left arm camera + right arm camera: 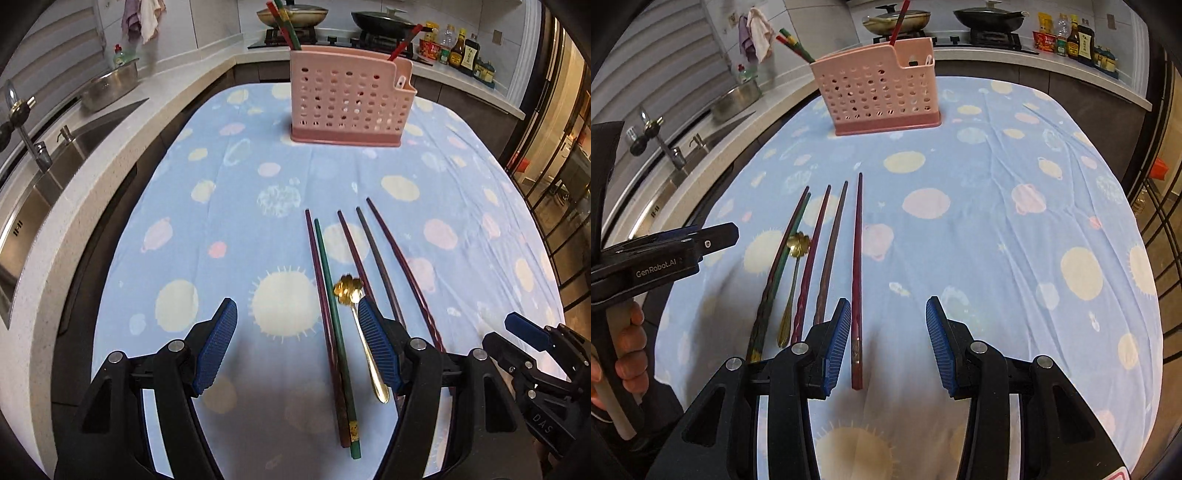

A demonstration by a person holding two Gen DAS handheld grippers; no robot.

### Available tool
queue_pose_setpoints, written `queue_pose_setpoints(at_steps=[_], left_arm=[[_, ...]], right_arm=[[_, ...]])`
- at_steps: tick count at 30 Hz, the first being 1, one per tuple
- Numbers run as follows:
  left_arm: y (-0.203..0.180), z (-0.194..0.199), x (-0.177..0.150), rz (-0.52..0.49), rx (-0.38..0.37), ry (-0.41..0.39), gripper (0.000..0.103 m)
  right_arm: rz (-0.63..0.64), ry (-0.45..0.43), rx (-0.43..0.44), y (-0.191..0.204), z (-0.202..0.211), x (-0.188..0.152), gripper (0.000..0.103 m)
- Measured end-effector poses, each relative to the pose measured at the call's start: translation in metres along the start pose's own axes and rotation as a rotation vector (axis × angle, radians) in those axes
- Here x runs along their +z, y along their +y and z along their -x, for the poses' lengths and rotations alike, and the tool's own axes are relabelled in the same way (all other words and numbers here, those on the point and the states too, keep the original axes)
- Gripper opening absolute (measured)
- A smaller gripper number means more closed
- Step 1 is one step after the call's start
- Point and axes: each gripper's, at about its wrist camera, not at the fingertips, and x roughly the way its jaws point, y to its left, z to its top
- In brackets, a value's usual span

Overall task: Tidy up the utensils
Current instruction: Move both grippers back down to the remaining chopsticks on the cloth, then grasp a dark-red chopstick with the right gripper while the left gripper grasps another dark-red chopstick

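Observation:
Several chopsticks lie side by side on the blue spotted tablecloth (236, 206), among them a green one (334, 332) and a dark red one (857, 258). A gold spoon (346, 288) lies in the row. My left gripper (296, 302) hangs open low over the cloth, with the green chopstick and its purple neighbour passing between its fingers and the spoon by the right finger. My right gripper (888, 300) is open too, the dark red chopstick lying just inside its left finger. A pink perforated holder (347, 99) stands at the far end and holds red and green chopsticks (286, 29).
A sink (55, 166) and a steel bowl (110, 86) are on the counter to the left. Pans on a stove (295, 16) and sauce bottles (461, 50) line the back. A hand (628, 343) grips the left gripper's handle. Glass doors stand at the right.

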Motion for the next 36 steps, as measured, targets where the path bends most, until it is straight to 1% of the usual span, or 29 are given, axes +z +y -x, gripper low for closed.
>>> queue_pose_setpoints(at_steps=[2, 6, 11, 22, 25, 29, 31, 34, 36], left_arm=[[0.001, -0.006, -0.012, 0.008, 0.0, 0.011, 0.065], [0.003, -0.017, -0.034, 0.013, 0.002, 0.064, 0.065], [0.007, -0.027, -0.055, 0.02, 0.005, 0.111, 0.064], [-0.001, -0.032, -0.058, -0.004, -0.018, 0.12, 0.064], [-0.002, -0.032, -0.059, -0.012, -0.014, 0.114, 0.065], [0.006, -0.035, -0.06, 0.01, -0.012, 0.127, 0.065], [0.009, -0.038, -0.064, 0.011, 0.01, 0.135, 0.065], [0.014, -0.037, -0.066, 0.016, 0.014, 0.132, 0.066], [0.014, -0.036, -0.066, 0.019, 0.013, 0.132, 0.065]], right_arm=[[0.011, 0.02, 0.006, 0.003, -0.006, -0.006, 0.042], [0.025, 0.059, 0.017, 0.008, -0.015, -0.015, 0.042], [0.042, 0.076, 0.022, 0.013, -0.022, -0.021, 0.042], [0.051, 0.086, 0.015, 0.016, -0.026, -0.023, 0.041], [0.046, 0.09, 0.008, 0.014, -0.028, -0.024, 0.04], [0.041, 0.088, 0.004, 0.013, -0.028, -0.024, 0.039], [0.041, 0.089, 0.002, 0.013, -0.029, -0.025, 0.039], [0.047, 0.088, -0.003, 0.013, -0.03, -0.025, 0.037], [0.055, 0.087, -0.01, 0.013, -0.03, -0.026, 0.03]])
